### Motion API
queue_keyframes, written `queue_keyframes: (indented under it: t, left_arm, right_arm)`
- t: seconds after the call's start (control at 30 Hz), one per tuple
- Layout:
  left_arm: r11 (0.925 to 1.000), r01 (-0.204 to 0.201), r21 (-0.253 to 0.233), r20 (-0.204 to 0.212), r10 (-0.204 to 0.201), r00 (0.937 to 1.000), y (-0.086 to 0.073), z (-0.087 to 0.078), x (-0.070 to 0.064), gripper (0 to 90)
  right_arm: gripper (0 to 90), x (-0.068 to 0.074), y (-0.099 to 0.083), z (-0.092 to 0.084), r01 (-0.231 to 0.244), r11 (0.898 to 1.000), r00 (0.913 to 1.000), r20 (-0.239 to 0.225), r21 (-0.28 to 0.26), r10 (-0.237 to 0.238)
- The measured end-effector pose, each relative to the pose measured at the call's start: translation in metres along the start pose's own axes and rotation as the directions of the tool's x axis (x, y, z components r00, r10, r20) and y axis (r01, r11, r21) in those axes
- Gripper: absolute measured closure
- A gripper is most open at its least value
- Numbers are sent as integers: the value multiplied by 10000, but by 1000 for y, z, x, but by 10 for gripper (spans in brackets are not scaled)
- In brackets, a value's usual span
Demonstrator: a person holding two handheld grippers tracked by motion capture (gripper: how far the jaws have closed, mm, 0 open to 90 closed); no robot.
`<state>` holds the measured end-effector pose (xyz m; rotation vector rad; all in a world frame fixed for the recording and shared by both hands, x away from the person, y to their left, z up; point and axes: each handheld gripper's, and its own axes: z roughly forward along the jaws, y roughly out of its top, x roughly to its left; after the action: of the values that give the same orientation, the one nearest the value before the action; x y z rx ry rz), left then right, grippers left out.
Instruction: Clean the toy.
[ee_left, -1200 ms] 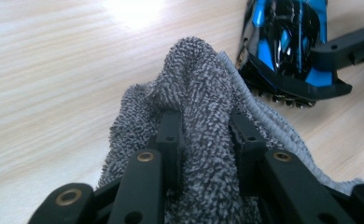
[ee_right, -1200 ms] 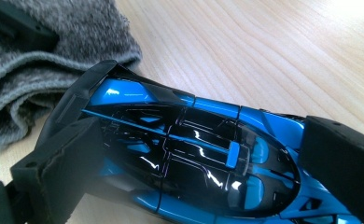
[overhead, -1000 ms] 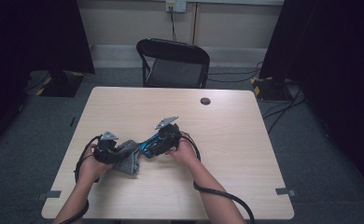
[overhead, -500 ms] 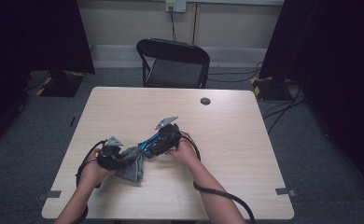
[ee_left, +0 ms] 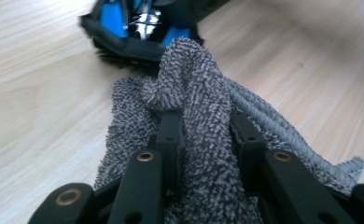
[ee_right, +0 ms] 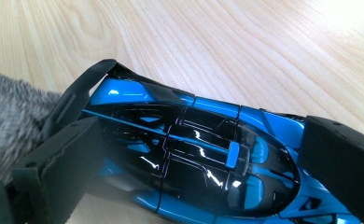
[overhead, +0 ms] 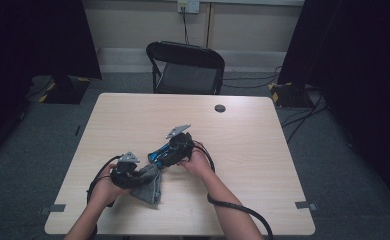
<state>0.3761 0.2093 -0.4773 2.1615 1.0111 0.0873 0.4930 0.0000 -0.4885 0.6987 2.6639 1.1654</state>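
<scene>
Left gripper (overhead: 142, 173): clamped tight on a bunched grey cloth (ee_left: 203, 121), held just above the table (overhead: 263, 150).
Right gripper (overhead: 169, 156): pads squeezing the blue toy car (ee_right: 189, 154) from both sides.
Car spot: at the cloth's 1 o'clock, pretty much touching it.

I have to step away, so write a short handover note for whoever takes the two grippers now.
Left gripper: shut on the grey cloth, low on the table.
Right gripper: jaws clamped on the sides of the blue toy car, held at table level.
Cloth bunch sits right beside the car's rear end.
Done: both things gripped.
Left: probably wiping the car with the cloth; I can't tell how much is wiped already.
</scene>
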Motion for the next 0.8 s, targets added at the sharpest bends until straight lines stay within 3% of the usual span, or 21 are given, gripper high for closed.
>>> queue_keyframes:
  t: [0.2,0.33,0.43,0.67,0.8]
  left_arm:
    - [9991,-397,133,474,391,9981,5,3,-11,696]
    - [9983,-548,-177,539,556,9970,10,-4,-14,692]
    - [9973,-408,-610,516,440,9977,12,-18,-9,691]
    - [9945,100,-1046,-337,-136,9993,4,-45,16,680]
    - [9923,428,-1159,-1125,-560,9921,-4,-51,31,673]
  right_arm:
    - [0,0,0,0,-16,10000,10000,-7,23,16]
    - [0,-1,0,0,-26,10000,10000,-18,-10,26]
    - [0,-2,-1,-1,-43,10000,10000,-8,-21,43]
    - [0,-1,-1,-1,-85,10000,10000,-12,-49,85]
    - [0,-1,-1,-1,-66,10000,10000,-2,-32,66]
